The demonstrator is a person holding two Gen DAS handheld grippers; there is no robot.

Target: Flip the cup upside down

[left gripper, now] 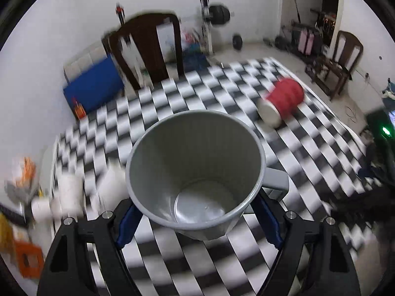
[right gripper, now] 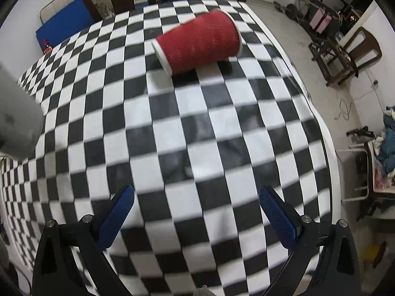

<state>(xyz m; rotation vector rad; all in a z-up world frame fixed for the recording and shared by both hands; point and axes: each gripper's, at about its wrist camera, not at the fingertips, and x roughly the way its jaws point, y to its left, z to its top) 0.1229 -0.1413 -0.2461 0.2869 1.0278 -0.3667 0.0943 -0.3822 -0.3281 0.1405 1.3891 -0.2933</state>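
White walls (left gripper: 74,19), dark wooden chair (left gripper: 148,49), checkered tablecloth (right gripper: 197,135).

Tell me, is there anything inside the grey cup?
Nothing shows inside the grey cup: its mouth faces the left camera, showing bare ribbed walls and a shiny empty bottom. The left gripper grips its outside with both jaws, and the cup hides the checkered tablecloth behind it.

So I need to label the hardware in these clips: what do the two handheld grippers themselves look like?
Both look identical. The left gripper and the right gripper each have a matte black angular frame with triangular cut-outs, silver round bolt heads at the joints, and two fingers faced with blue textured pads. No cables, markings, sleeves or hands are visible.
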